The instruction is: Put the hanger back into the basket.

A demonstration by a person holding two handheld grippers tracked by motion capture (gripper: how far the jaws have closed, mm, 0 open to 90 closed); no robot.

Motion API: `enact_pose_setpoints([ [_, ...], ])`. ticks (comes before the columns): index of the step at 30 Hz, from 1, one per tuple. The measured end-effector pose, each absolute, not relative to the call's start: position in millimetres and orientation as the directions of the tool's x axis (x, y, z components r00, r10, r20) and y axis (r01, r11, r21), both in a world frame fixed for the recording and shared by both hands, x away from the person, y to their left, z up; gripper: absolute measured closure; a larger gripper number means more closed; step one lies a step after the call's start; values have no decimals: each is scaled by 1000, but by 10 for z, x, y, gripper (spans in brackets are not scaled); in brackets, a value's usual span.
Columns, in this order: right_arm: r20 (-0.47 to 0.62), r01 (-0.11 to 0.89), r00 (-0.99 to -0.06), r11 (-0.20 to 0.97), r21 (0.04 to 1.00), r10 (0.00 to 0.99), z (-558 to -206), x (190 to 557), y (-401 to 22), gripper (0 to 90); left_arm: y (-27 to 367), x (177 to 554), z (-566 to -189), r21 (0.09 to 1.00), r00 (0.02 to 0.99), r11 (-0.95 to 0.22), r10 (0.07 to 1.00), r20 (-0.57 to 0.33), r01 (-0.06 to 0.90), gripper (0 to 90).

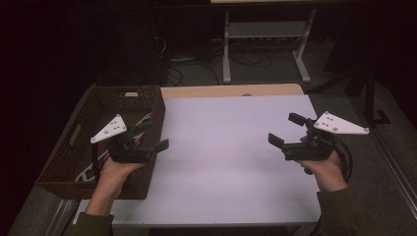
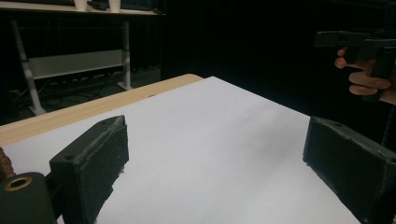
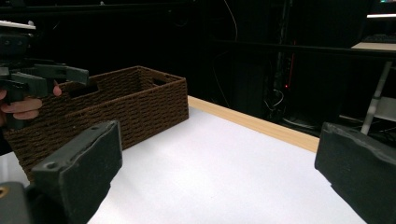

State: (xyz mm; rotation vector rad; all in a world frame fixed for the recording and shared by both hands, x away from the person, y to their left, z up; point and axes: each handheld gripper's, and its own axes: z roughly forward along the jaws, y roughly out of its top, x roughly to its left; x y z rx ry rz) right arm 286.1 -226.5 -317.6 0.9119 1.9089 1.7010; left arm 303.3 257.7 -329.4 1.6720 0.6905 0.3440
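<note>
My left gripper [image 1: 156,135] hovers open and empty at the table's left, by the right wall of a brown woven basket [image 1: 128,90]. In its own view the left gripper [image 2: 215,158] has its jaws spread wide over the white table top [image 2: 224,135]. On the table's right, my right gripper [image 1: 284,129] is also open, with nothing between its jaws. The right gripper view has the right gripper [image 3: 219,168] wide apart above the white surface, with the basket [image 3: 140,107] and the left gripper [image 3: 42,77] farther off.
The basket holds some pale items [image 1: 88,172] low inside; I cannot tell what they are. A wooden strip [image 1: 231,91] runs along the table's far edge. Beyond it stand a desk frame [image 1: 265,29] and floor cables [image 1: 196,69].
</note>
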Motion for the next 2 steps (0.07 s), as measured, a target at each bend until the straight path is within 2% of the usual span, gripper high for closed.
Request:
enact_pose_setpoints([
  [2,109,191,-695,37,981,711,-3177,2861,-2266,4,2578,3035,-3294,963,778,-88,610,-150,254,63],
])
